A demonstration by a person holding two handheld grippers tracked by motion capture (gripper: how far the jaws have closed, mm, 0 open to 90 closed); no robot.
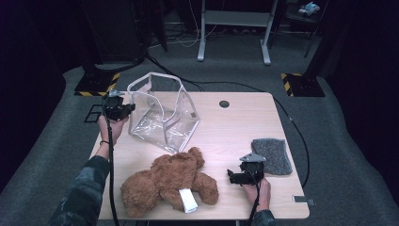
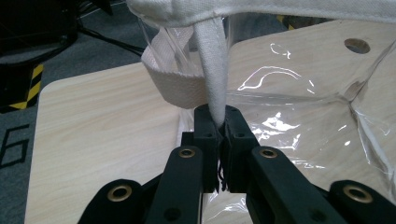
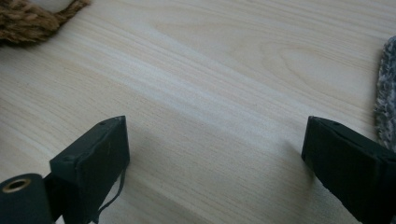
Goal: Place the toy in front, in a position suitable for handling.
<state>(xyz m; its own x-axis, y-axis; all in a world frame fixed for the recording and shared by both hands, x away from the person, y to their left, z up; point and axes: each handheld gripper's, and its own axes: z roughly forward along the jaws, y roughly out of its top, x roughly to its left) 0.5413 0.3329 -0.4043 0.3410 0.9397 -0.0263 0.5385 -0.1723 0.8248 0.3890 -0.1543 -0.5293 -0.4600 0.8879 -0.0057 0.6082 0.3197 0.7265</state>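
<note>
A clear plastic bag [image 1: 162,117] with white fabric trim stands open on the table's left half. My left gripper [image 1: 129,108] is shut on the bag's white trim strip [image 2: 211,70] at its left edge, and the clear wall [image 2: 299,121] spreads out beyond the jaws. A brown teddy bear [image 1: 167,181] with a white tag lies near the front edge. My right gripper [image 1: 231,176] stands open just above bare wood, right of the bear, with nothing between its jaws. In the right gripper view the bear's fur [image 3: 32,21] shows at top left.
A grey felt pad [image 1: 271,155] lies right of my right gripper, and its edge [image 3: 386,102] shows in the right gripper view. The table [image 1: 235,127] has a round cable hole [image 1: 224,103] at the back. Dark stands and a white frame stand on the floor beyond.
</note>
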